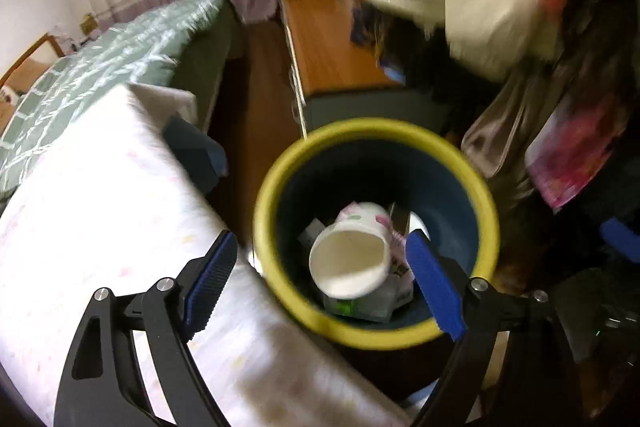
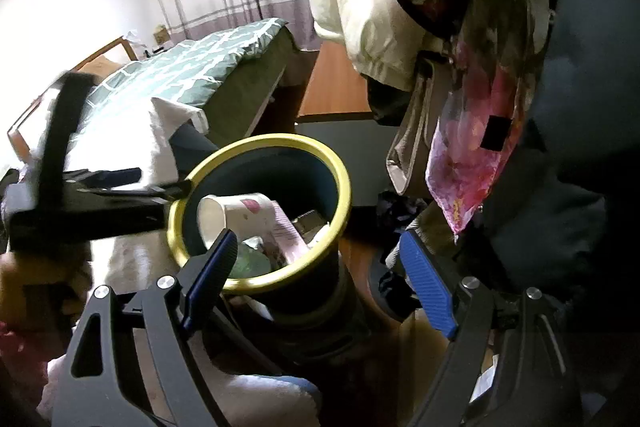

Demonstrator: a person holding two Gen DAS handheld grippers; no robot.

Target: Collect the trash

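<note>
The paper cup (image 1: 352, 259) lies on its side inside the bin (image 1: 486, 223), mouth toward you in the left wrist view, at lower centre of the frame; it rests on other trash (image 1: 376, 301), a heap of wrappers and cartons too blurred to tell apart. In the right wrist view the same cup (image 2: 236, 215) sits in the left half of the bin (image 2: 344, 187), mouth facing frame left, with a pink-and-white wrapper (image 2: 286, 235) just beside it. Your left gripper (image 1: 318, 285) hangs above the bin with its blue pads spread wide, one at each side of the cup and neither touching it; nothing is pinched. Your right gripper (image 2: 316, 279) is likewise spread wide and empty, its left pad in front of the bin's near rim, its right pad at frame right over the dark floor. The bin has a yellow rim and dark blue inner wall. A white cloth (image 1: 100, 207) fills the lower left of the left view, touching the bin's rim. Beyond, at upper left, lies a green-checked bed (image 1: 100, 75); at upper centre, a wooden desk (image 1: 328, 39). Hanging clothes (image 2: 472, 67), cream and pink, fill the upper right of both views.
</note>
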